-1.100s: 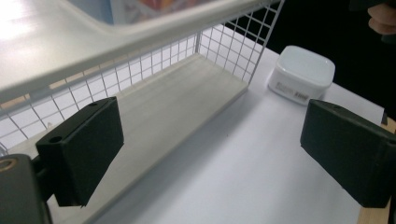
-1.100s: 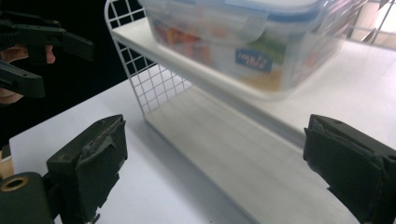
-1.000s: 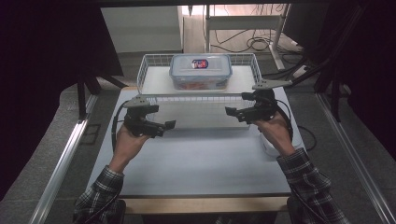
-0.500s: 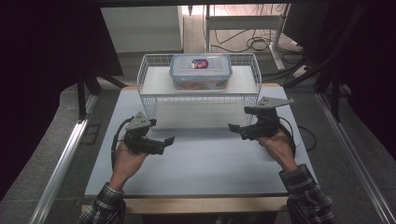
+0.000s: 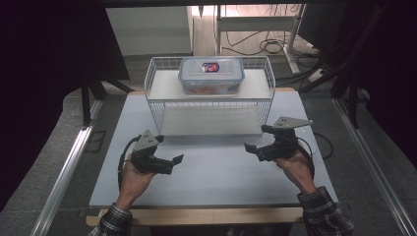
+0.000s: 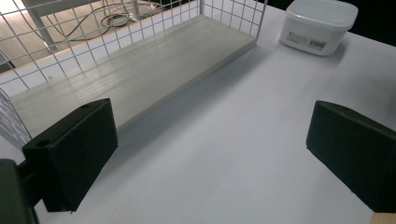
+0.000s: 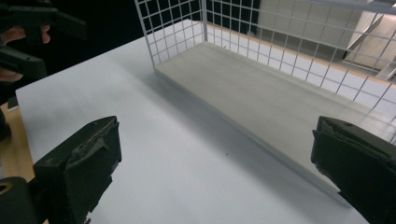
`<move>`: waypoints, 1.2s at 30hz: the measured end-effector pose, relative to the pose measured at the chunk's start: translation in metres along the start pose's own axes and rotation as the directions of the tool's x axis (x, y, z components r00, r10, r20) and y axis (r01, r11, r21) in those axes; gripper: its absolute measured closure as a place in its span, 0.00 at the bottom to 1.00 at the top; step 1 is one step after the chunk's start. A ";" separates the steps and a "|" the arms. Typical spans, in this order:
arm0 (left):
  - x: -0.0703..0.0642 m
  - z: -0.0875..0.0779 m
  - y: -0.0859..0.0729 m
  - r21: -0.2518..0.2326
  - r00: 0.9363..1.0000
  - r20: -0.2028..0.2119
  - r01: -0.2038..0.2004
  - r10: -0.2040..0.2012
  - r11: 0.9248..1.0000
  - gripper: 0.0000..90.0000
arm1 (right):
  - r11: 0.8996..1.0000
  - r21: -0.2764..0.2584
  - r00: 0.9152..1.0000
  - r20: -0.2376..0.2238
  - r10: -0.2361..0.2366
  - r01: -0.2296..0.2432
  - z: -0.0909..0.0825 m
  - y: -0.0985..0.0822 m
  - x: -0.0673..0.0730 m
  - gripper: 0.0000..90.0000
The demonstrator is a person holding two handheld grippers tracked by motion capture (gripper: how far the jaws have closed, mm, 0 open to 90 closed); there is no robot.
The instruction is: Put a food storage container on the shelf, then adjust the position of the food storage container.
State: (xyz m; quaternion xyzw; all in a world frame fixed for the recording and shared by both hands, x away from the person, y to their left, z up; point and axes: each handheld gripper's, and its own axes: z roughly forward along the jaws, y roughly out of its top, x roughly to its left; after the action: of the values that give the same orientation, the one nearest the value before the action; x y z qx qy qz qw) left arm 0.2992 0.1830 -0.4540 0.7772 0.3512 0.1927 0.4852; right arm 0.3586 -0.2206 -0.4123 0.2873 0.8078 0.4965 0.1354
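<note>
holding both tools over the white table [image 5: 211, 172], you have your left gripper [image 5: 174, 161] in front of the wire shelf rack [image 5: 209, 105], off its left corner, jaws spread wide with nothing between them. your right gripper [image 5: 252, 147] sits in front of the rack's right corner, jaws also apart and empty. the clear lidded food container [image 5: 211, 74] rests on the rack's upper board (its lid is on). a small white tub [image 6: 318, 25] stands beside the rack's right end.
</note>
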 end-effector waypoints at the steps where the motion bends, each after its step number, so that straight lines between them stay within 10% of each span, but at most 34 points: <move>1: 0.000 -0.001 -0.002 0.004 1.000 0.001 0.003 -0.003 1.000 0.03 | 1.000 0.002 1.000 0.000 0.000 0.000 0.000 -0.002 0.002 0.02; 22: -0.010 0.017 -0.050 0.103 1.000 -0.001 -0.002 0.002 0.995 0.03 | 0.995 0.097 0.998 0.041 -0.041 0.037 0.017 -0.053 0.019 0.02; 36: -0.005 0.014 -0.051 0.080 1.000 -0.019 0.025 -0.024 0.996 0.03 | 0.978 0.179 0.983 0.165 0.080 -0.109 0.008 -0.052 -0.001 0.10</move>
State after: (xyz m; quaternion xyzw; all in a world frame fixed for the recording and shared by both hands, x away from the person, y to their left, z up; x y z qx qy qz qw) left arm 0.2860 0.1852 -0.5051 0.7898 0.3727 0.1797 0.4528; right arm 0.3464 -0.2337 -0.4621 0.3752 0.8231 0.4001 0.1472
